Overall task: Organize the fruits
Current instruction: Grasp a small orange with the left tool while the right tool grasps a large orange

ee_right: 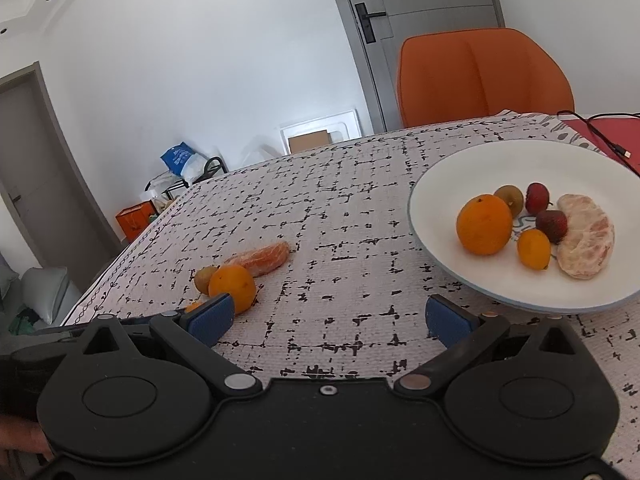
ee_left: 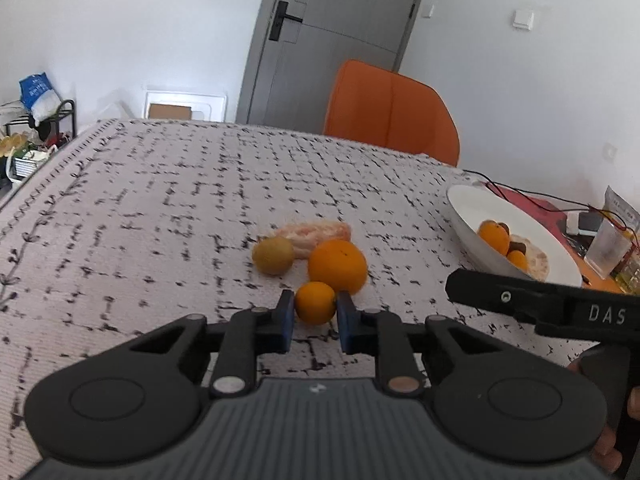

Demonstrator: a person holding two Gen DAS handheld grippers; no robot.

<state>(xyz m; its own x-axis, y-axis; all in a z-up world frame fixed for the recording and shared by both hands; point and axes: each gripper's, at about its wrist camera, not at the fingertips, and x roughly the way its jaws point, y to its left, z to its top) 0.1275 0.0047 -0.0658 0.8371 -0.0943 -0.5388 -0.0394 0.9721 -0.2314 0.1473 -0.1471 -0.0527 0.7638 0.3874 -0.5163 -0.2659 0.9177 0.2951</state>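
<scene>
Left wrist view: the left gripper has its blue pads on either side of a small orange, touching it. Just beyond lie a bigger orange, a kiwi and a peeled segment. The right gripper is spread wide with nothing between, the plate ahead to its right.

Bare tablecloth between loose fruit cluster and plate; right gripper spread wide over it.

A home dining room: cloth-covered table, orange chair, grey door, cluttered shoe rack.
</scene>
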